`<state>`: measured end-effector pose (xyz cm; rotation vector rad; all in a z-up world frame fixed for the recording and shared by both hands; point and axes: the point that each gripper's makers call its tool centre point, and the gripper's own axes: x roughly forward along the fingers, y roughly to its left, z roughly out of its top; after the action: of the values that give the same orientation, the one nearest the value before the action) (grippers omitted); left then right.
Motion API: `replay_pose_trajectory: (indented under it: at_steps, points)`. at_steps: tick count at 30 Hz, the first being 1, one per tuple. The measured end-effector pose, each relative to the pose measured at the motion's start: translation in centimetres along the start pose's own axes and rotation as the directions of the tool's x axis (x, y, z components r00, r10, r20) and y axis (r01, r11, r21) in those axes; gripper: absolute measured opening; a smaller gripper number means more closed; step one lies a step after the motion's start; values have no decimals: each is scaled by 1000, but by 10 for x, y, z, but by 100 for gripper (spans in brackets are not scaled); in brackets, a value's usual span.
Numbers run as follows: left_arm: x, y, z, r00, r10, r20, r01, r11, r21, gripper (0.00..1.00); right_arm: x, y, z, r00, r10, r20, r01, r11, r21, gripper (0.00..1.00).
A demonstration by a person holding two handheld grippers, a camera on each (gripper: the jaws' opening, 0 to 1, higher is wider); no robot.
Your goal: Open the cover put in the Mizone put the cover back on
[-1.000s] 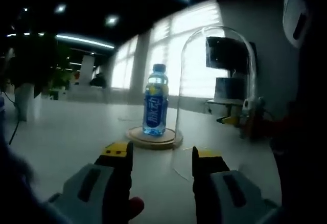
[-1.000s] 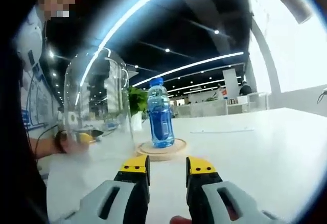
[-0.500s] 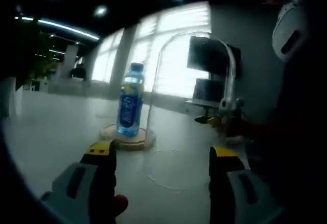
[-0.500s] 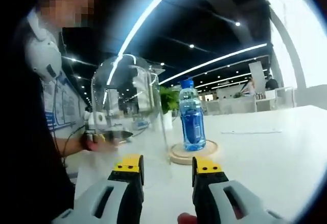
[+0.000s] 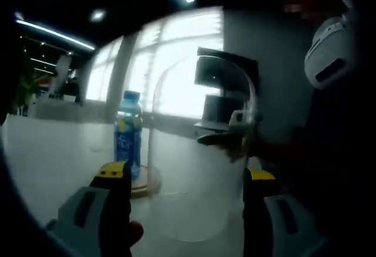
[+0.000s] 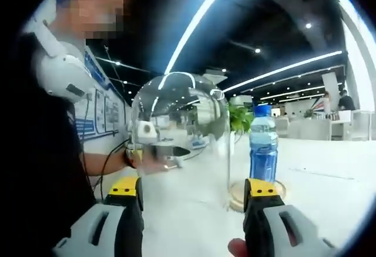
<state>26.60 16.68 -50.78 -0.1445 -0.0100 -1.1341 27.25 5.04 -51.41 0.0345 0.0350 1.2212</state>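
Bright windows and ceiling light strips are framing a wide white desk point(image 6: 329, 186), and on it the blue Mizone bottle point(image 6: 263, 145) is standing upright on a round wooden base point(image 6: 236, 193). In the left gripper view that same bottle point(image 5: 128, 142) is sitting just beyond the left finger, on the base point(image 5: 144, 183). The clear glass dome cover point(image 5: 200, 145) is standing on the desk just beside the base, off the bottle, and in the right gripper view the cover point(image 6: 179, 137) is rising between the two fingers. The left gripper point(image 5: 187, 178) is pointing at the dome with its fingers spread wide, gripping nothing. The right gripper point(image 6: 191, 188) is likewise showing wide-spread fingers point(image 6: 124, 189) with nothing between them but the dome further off. Behind the glass, a person's hand point(image 6: 154, 162) seems to be holding something, though the curved glass is blurring it. A green plant point(image 6: 239, 119) is showing in the background beyond the cover.
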Motion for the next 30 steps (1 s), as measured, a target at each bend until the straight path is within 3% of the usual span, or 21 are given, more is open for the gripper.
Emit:
replay_pose_trajectory:
  at_steps: [7, 18, 30]
  points:
    - [10, -1, -5, 998, -48, -38, 48, 999, -1, 69, 19, 3, -2, 997, 70, -45, -70, 998, -4, 70]
    - [33, -5, -19, 984, -119, -135, 120, 993, 2, 73, 43, 13, -6, 984, 152, -89, -153, 988, 5, 76]
    - [43, -2, -20, 961, -236, -144, 237, 971, -11, 78, 56, 14, -9, 963, 256, -81, -251, 965, 69, 87]
